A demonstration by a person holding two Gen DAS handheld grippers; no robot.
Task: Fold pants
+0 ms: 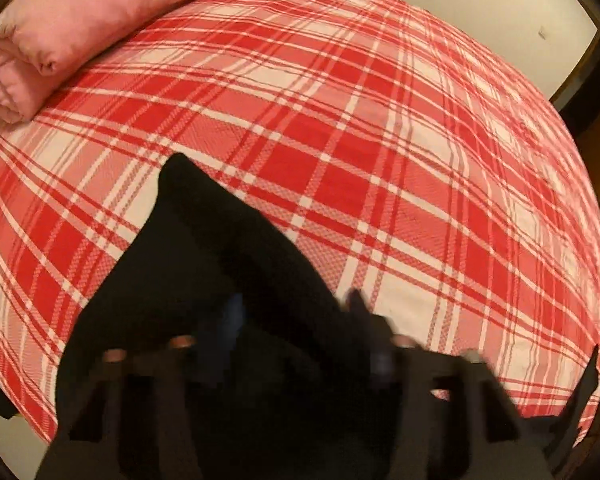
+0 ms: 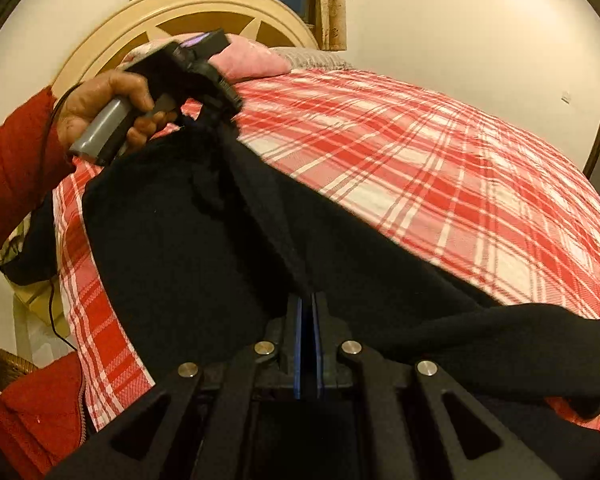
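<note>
The black, soft knit pants lie spread over the near part of the bed, which is covered in a red-and-white plaid sheet. The cloth looks light and limp; it probably sags and bunches wherever it is lifted and holds no shape of its own, so an edge or corner pinched at two well-separated points should carry it best.

On the left, the person's left hand, in a red sleeve, holds the left tongs down at a bunched upper edge of the pants. Fabric sits between the fingers, though whether they press on it cannot be told through the blur and the dark cloth. In the centre, the right tongs are pressed together, pinching a ridge of the same cloth that runs taut up toward the left tongs. To the right, a loose dark flap trails off toward the bed's edge.

A rolled pink blanket rests at the far left of the bed, well apart from the pants. The plaid surface beyond lies open, so nothing seems to block a fold.
</note>
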